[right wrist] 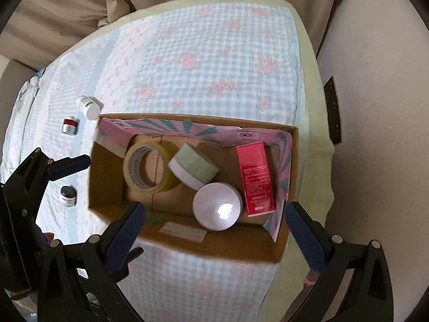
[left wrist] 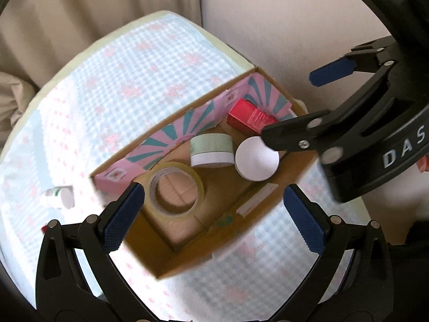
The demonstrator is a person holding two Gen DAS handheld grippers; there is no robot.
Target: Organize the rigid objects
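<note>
An open cardboard box (right wrist: 278,244) with a pink-and-teal liner holds a clear tape roll (right wrist: 148,166), a green-and-white jar (right wrist: 195,167), a white round jar (right wrist: 217,205) and a red carton (right wrist: 256,177). My right gripper (right wrist: 215,230) hangs open above the box's near wall, nothing between its pads. In the left wrist view my left gripper (left wrist: 213,216) is open above the tape roll (left wrist: 175,189) and touches nothing. The right gripper (left wrist: 288,106) shows there open over the box's (left wrist: 161,257) right end, near the red carton (left wrist: 250,119).
On the checked quilt (right wrist: 203,53) left of the box lie a white bottle with a green band (right wrist: 89,107), a red-and-silver jar (right wrist: 70,126) and a small black jar (right wrist: 68,196). A beige curtain hangs behind the bed. A wall stands at the right.
</note>
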